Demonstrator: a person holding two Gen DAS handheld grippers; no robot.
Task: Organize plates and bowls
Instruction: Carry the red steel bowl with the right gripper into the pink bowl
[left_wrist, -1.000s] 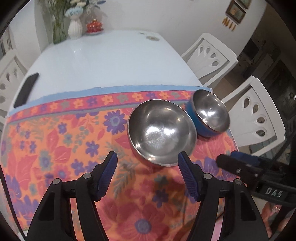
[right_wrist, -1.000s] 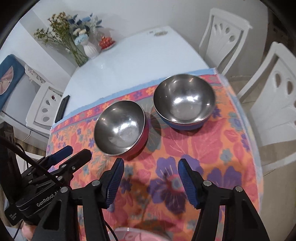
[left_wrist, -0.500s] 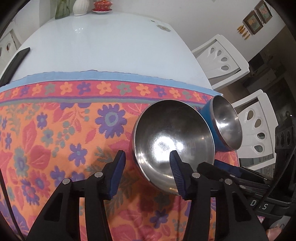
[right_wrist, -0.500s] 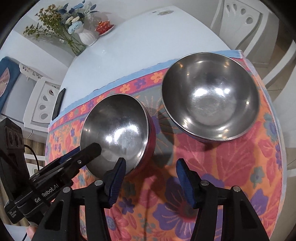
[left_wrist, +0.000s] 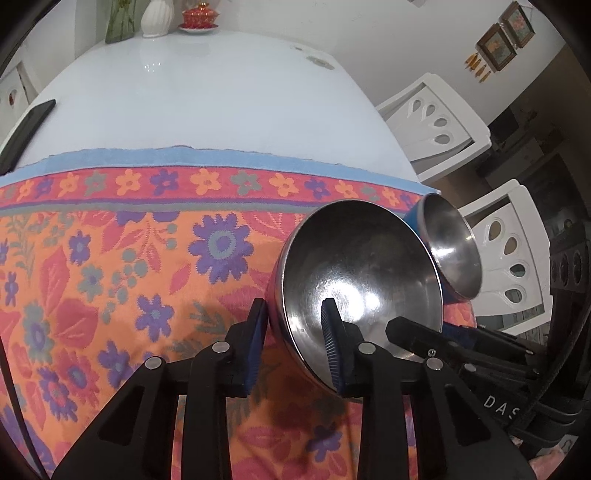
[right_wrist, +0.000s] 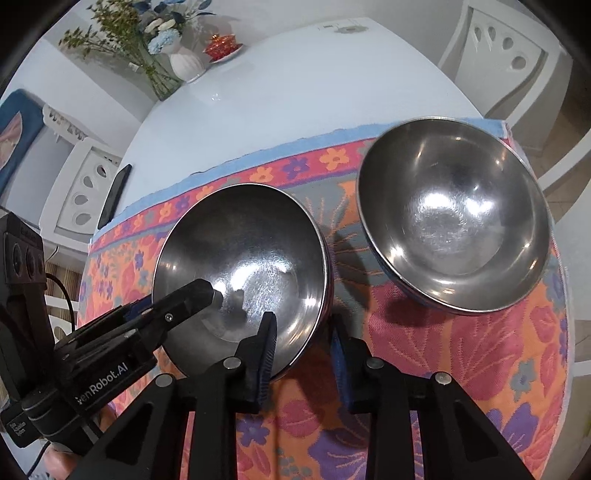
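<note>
A steel bowl with a red outside (left_wrist: 354, 273) (right_wrist: 240, 266) sits on the flowered cloth (left_wrist: 110, 258). A steel bowl with a blue outside (left_wrist: 448, 247) (right_wrist: 450, 218) stands just to its right. My left gripper (left_wrist: 293, 339) straddles the red bowl's near left rim, one finger inside and one outside, jaws narrowed on the wall. My right gripper (right_wrist: 303, 350) straddles the same bowl's near right rim, one finger inside, one outside. The left gripper also shows in the right wrist view (right_wrist: 207, 290), reaching into the bowl.
The white table (left_wrist: 203, 92) extends behind the cloth, with a black phone (left_wrist: 26, 129) at its left edge, a white vase (right_wrist: 186, 64) with flowers and a red lidded dish (right_wrist: 221, 44) at the back. White chairs (left_wrist: 439, 122) stand to the right.
Both grippers moved forward to the red bowl and narrowed over its near rim, left gripper on the left side, right gripper on the right side. The bowls have not visibly shifted.
</note>
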